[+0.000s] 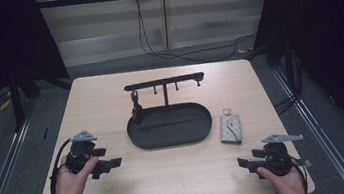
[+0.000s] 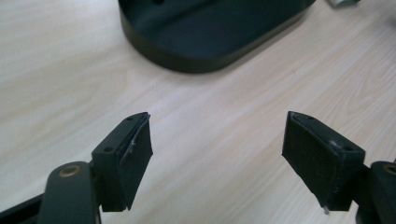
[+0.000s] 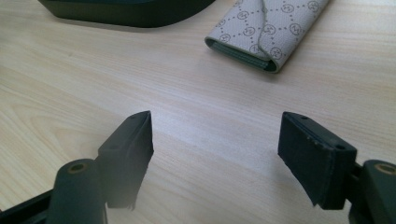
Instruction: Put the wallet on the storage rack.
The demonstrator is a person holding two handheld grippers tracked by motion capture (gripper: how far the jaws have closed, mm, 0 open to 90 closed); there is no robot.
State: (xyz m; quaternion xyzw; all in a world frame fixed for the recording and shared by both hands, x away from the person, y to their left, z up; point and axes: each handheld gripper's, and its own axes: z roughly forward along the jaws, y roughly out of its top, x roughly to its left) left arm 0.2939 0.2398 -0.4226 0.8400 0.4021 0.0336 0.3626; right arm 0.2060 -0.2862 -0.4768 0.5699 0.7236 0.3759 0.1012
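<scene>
A black oval tray (image 1: 169, 125) with an upright post and a hook bar (image 1: 164, 82) stands mid-table; a dark key fob (image 1: 137, 112) hangs from the bar's left hook. A beige patterned key pouch (image 1: 230, 128) with a metal ring lies flat right of the tray, also at the top of the right gripper view (image 3: 266, 28). My left gripper (image 1: 112, 165) is held low at the front left, open and empty (image 2: 217, 140), facing the tray's rim (image 2: 196, 58). My right gripper (image 1: 243, 164) sits at the front right, open and empty (image 3: 215, 144), pointing towards the pouch.
The wooden table (image 1: 110, 100) has bare surface all round the tray. Black cables (image 1: 164, 52) run along the floor behind it. Dark curtains and metal rails flank both sides.
</scene>
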